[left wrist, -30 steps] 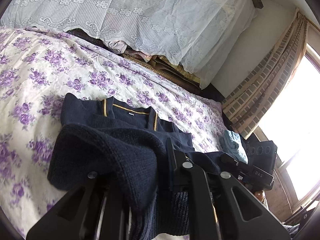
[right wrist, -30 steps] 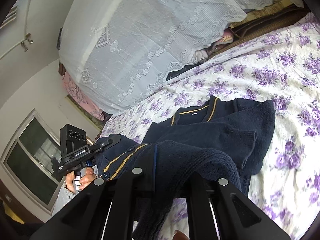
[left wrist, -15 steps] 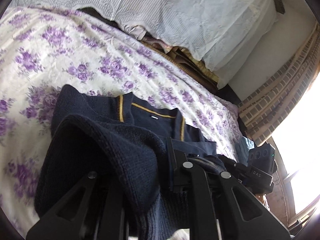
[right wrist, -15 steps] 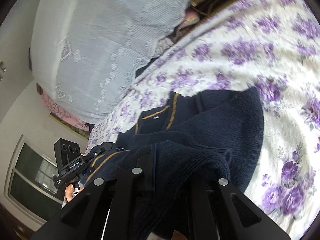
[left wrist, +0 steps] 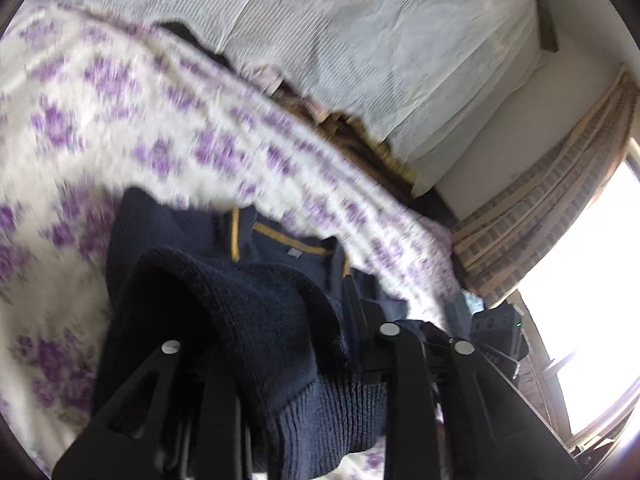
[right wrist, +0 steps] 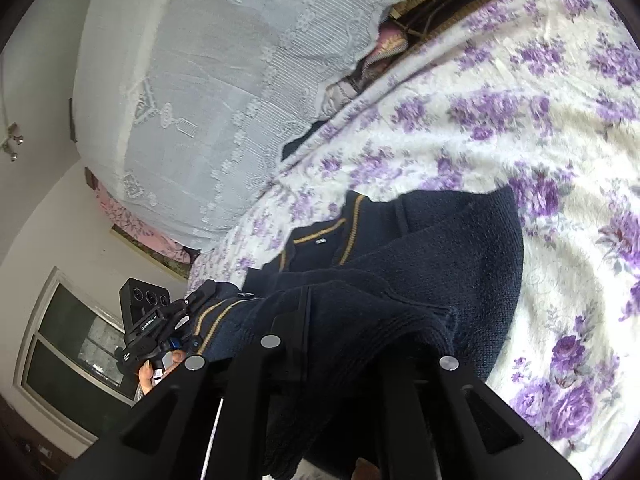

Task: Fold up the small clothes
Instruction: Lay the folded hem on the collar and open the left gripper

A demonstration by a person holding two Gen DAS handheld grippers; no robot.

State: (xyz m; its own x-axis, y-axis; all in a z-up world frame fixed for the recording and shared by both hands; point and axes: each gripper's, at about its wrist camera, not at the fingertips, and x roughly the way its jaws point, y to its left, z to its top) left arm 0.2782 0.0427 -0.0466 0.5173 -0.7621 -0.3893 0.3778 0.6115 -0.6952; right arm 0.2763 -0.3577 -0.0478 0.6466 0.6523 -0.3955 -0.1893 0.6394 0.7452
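A small navy knit cardigan [left wrist: 248, 312] with mustard trim lies on the purple-flowered bedspread [left wrist: 120, 128], its collar toward the pillows. My left gripper [left wrist: 280, 344] is shut on the cardigan's hem, which drapes over its fingers. My right gripper [right wrist: 352, 328] is shut on the other hem corner of the cardigan [right wrist: 440, 256], lifted above the bed. Each gripper shows in the other's view, the right one [left wrist: 496, 336] and the left one [right wrist: 160, 328]. The left wrist view is blurred.
A pile of bedding under a white lace cover [right wrist: 224, 80] lies at the head of the bed. A curtained bright window [left wrist: 580, 240] is on one side, a dark window [right wrist: 80, 352] on the other. A light blue cloth [left wrist: 472, 304] lies near the bed's edge.
Both grippers have carried the cardigan's hem forward toward its collar and tilted down toward the bed; the collar sits closer in both views.
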